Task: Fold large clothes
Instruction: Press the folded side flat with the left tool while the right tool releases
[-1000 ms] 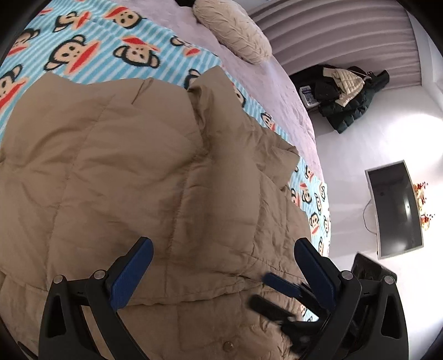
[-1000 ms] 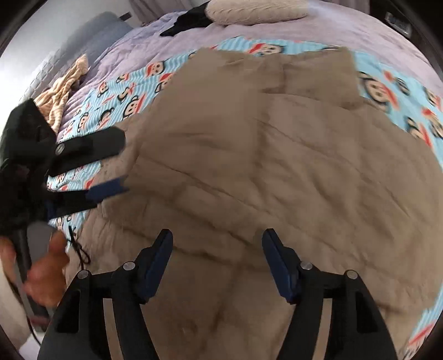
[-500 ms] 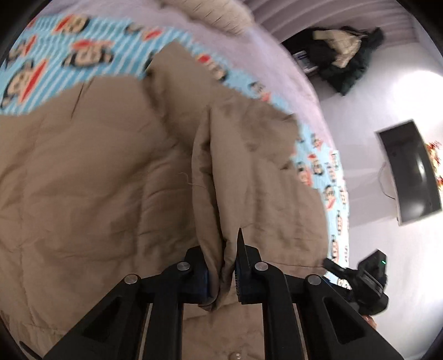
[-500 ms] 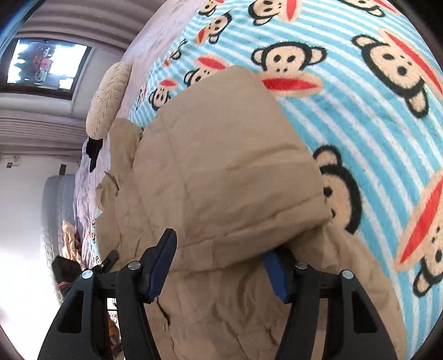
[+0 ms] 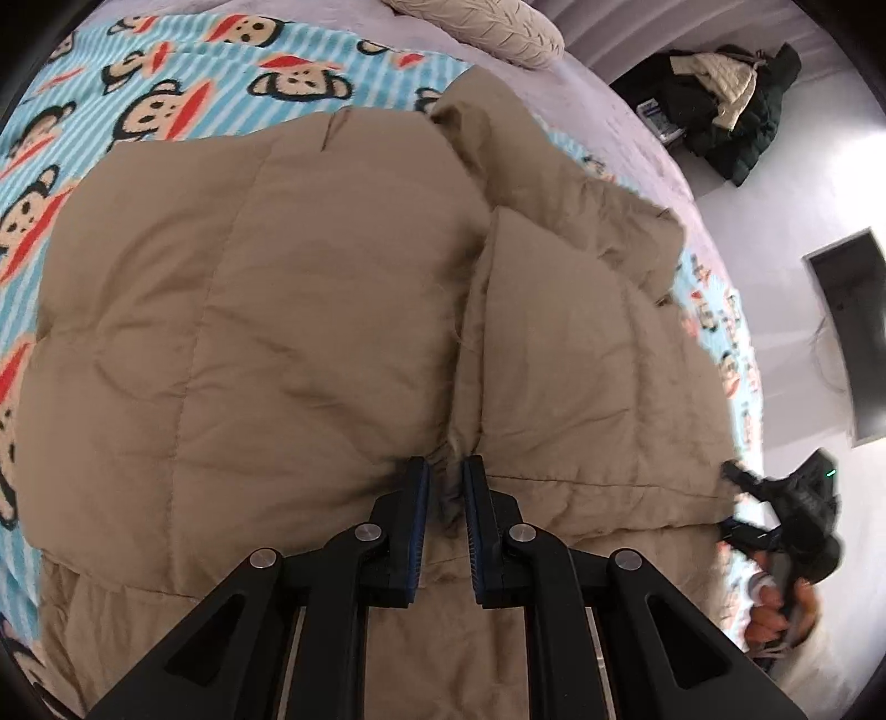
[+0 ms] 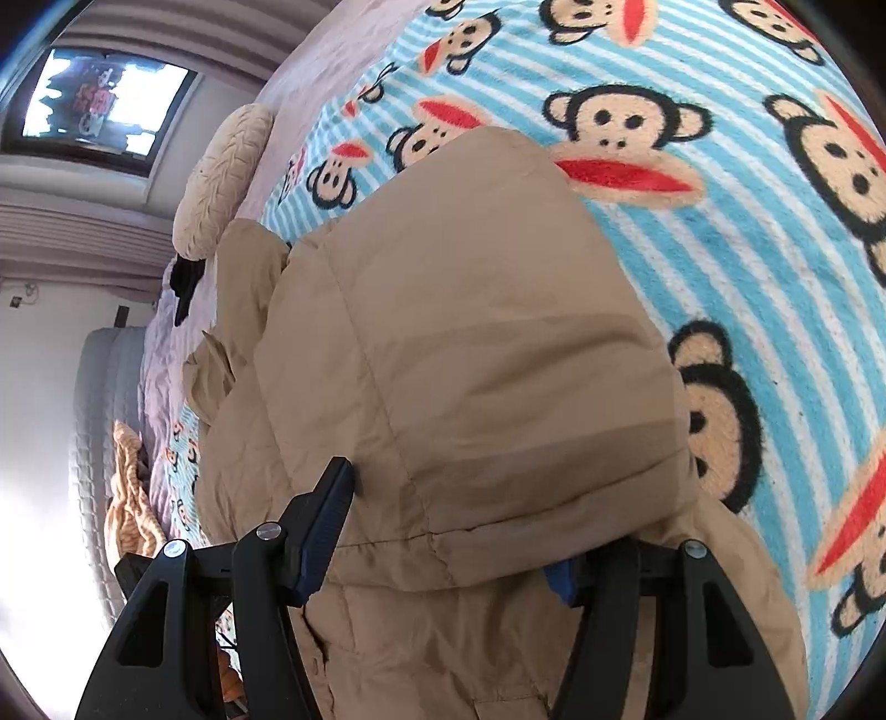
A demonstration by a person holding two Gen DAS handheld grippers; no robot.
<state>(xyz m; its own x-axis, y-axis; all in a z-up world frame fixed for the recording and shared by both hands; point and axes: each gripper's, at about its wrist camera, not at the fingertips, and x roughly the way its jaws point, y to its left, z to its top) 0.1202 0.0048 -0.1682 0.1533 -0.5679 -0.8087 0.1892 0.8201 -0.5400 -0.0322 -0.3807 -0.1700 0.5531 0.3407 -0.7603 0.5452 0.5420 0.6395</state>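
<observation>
A large tan quilted puffer jacket [image 5: 266,310] lies spread on a bed with a blue striped monkey-print blanket [image 5: 166,72]. My left gripper [image 5: 446,487] is shut on a pinched ridge of the jacket's fabric near its lower middle. In the right wrist view the jacket [image 6: 470,354] has a folded flap lying between my fingers. My right gripper [image 6: 451,531] is open, its jaws wide on either side of that flap; the right fingertip is mostly hidden under fabric. The right gripper also shows at the jacket's right edge in the left wrist view [image 5: 736,498].
A beige pillow [image 5: 487,27] lies at the head of the bed on a lilac bedspread [image 5: 620,127]. Dark and white coats [image 5: 720,105] are piled on the floor beside it. A dark screen [image 5: 853,327] stands by the wall. An orange cloth [image 6: 130,498] lies at the bed's left.
The left gripper went from wide open to shut on a jacket fold, then lowered it flatter. The right gripper swung to the jacket's right edge and stands open around a flap.
</observation>
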